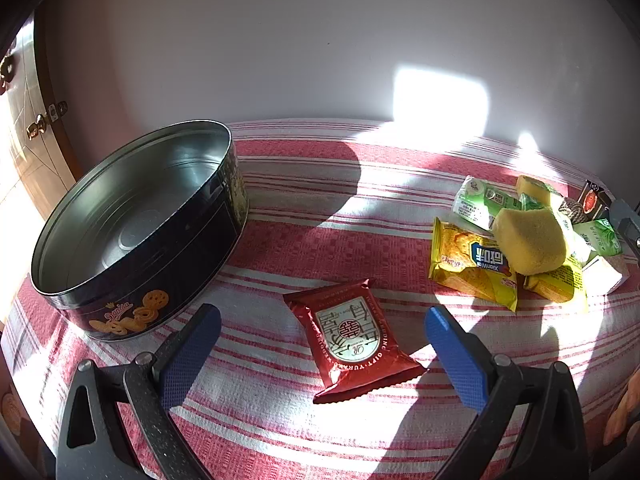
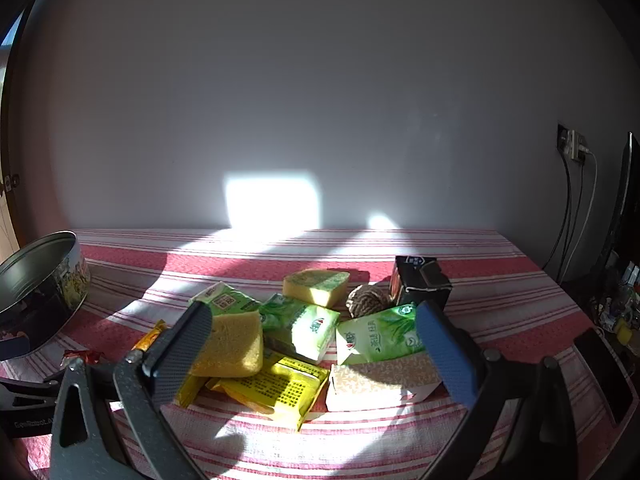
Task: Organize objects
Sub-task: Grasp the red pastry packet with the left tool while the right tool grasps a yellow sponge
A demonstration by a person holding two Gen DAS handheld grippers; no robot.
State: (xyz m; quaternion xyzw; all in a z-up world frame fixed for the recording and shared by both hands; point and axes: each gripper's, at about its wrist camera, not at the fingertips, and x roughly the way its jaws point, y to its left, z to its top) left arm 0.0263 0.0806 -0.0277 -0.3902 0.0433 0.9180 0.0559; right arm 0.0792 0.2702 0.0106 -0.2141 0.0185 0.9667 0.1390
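Observation:
An empty round cookie tin [image 1: 168,276] stands at the left on the red-and-white striped cloth [image 1: 304,208]. A red snack packet [image 1: 352,340] lies flat between the wide-apart blue pads of my left gripper [image 1: 322,318], which is open and touches nothing. My right gripper [image 2: 313,312] is open too and hovers just before a pile: two yellow sponges [image 2: 232,344] [image 2: 316,284], green tissue packs [image 2: 304,324], a yellow cracker packet [image 2: 276,392], a white patterned box [image 2: 380,380], a twine ball [image 2: 366,300] and a black box [image 2: 420,284].
A white wall runs right behind the table's far edge. A dark phone [image 2: 604,372] lies near the right edge of the cloth. Cables hang from a wall socket [image 2: 572,146] at the right. A wooden door [image 1: 36,128] stands left of the tin.

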